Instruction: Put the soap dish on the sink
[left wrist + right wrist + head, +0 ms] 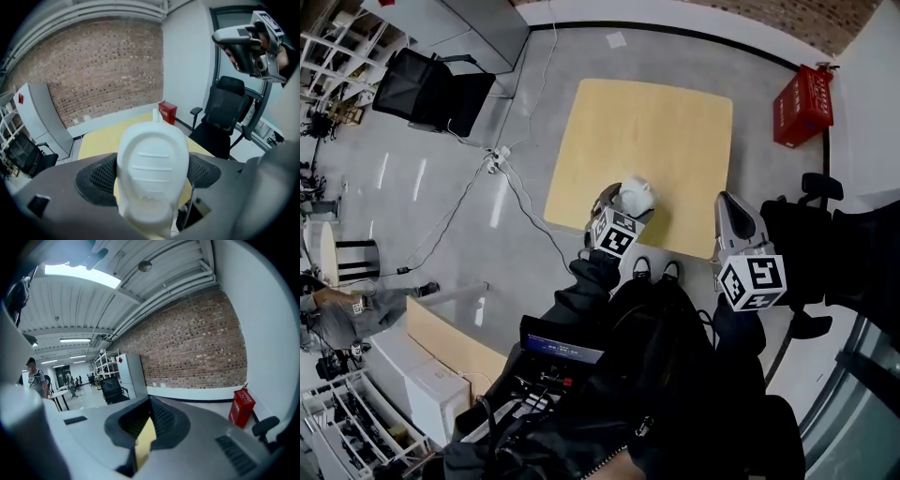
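Observation:
A white soap dish [636, 195] hangs over the near edge of the yellow table [675, 122], and my left gripper [619, 203] is shut on it. In the left gripper view the soap dish [152, 159] fills the gap between the black pads [96, 180], ribbed face towards the camera, with the table [98, 138] behind it. My right gripper [727, 202] is held up at the table's near right corner, shut and holding nothing. In its own view the right gripper [146, 427] shows only a thin slit between the jaws. No sink shows in any view.
A red crate [803, 105] stands on the floor beyond the table's right side. A black office chair [811, 234] is close to my right gripper, and another black chair [431, 89] stands far left. Cables and a power strip [497, 161] lie on the floor to the left.

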Tool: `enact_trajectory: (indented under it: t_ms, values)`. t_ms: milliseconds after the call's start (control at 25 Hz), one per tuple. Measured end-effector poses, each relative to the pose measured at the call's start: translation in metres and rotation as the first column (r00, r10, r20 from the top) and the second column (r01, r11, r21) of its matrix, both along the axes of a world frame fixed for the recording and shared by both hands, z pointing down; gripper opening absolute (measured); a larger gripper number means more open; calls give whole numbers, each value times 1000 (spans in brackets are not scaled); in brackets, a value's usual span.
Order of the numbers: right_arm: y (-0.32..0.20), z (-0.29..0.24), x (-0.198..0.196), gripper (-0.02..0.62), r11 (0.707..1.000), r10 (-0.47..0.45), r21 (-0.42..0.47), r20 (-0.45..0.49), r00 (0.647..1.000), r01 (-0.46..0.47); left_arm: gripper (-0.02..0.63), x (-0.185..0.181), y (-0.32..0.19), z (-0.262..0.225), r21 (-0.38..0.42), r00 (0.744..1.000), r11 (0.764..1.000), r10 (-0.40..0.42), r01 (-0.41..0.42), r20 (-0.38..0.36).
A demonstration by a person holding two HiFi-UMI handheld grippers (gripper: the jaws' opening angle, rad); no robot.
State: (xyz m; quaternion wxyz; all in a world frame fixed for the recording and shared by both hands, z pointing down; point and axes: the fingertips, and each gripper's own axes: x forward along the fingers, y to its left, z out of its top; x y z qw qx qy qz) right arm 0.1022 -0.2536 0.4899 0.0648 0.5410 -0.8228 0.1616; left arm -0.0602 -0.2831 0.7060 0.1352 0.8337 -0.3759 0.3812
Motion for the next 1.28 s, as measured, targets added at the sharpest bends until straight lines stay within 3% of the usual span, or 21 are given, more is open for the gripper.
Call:
enact_trajectory:
  t_ms: [280,720,1040,1280]
  values:
    - [-17,27,3,5,997,13,-74,-21,1000,-14,453,7,-5,84,-145,981,978,163,-147,107]
    - [-36,54,16,5,988,37,-149,-71,997,-47,453,18,-13,153,-300,944,920,302,-251,136]
    - [-41,53,18,5,987,45,-149,-76,996,-56,453,24,-4,173,-340,936,902,326,-266,134]
    - [-35,58,22,5,985,50,-159,-83,995,-63,453,27,-4,180,-327,925,902,346,-282,155]
